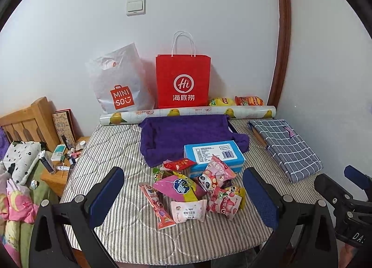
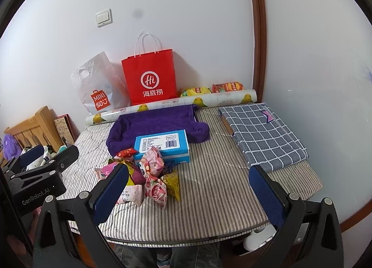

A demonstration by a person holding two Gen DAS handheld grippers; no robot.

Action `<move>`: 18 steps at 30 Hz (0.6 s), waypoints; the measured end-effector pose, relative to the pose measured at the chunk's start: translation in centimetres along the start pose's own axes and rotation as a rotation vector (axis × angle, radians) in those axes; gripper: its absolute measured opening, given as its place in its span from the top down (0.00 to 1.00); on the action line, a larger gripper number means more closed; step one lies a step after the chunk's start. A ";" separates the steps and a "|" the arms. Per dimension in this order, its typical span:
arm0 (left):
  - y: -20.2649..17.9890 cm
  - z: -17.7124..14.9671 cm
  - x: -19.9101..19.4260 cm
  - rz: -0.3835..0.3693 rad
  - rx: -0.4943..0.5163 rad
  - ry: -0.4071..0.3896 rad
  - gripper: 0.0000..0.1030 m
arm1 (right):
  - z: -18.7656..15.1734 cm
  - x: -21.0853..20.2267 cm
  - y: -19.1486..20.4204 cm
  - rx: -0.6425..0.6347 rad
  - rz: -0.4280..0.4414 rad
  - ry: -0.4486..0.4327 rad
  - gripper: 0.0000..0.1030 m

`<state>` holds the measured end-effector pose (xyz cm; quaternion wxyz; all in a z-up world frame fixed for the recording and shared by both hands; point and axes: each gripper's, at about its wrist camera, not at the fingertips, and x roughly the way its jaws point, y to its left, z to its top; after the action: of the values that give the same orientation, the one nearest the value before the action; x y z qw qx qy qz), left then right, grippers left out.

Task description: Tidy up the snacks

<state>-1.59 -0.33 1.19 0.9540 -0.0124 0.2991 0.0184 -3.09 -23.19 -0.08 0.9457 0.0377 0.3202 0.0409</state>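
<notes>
A pile of small snack packets [image 1: 197, 189] lies on the striped table cover [image 1: 111, 142], in front of a blue box [image 1: 214, 155] that rests on the edge of a purple fabric tray [image 1: 186, 133]. The pile also shows in the right wrist view [image 2: 148, 175], with the blue box [image 2: 162, 144] and purple tray [image 2: 153, 124] behind it. My left gripper [image 1: 183, 196] is open and empty, its fingers either side of the pile, nearer me. My right gripper [image 2: 188, 191] is open and empty, to the right of the pile.
A red paper bag [image 1: 183, 82] and a white Miniso bag [image 1: 118, 82] stand against the wall behind a roll of patterned paper [image 1: 186, 113]. Two chip bags [image 1: 234, 101] lie at the back right. A folded checked cloth [image 1: 286, 147] lies right. A cluttered nightstand [image 1: 60, 165] stands left.
</notes>
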 end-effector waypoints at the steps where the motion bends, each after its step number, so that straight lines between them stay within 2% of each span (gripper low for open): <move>1: 0.0 0.0 0.0 0.000 0.000 -0.001 0.00 | 0.0 0.0 0.0 0.000 0.001 0.000 0.01; 18: -0.6 -0.3 -0.3 -0.001 0.003 -0.009 0.00 | 0.2 -0.2 0.0 -0.002 0.003 -0.003 0.01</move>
<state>-2.00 -0.94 1.14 0.9553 -0.0108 0.2948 0.0175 -3.17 -23.22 0.19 0.9461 0.0371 0.3188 0.0426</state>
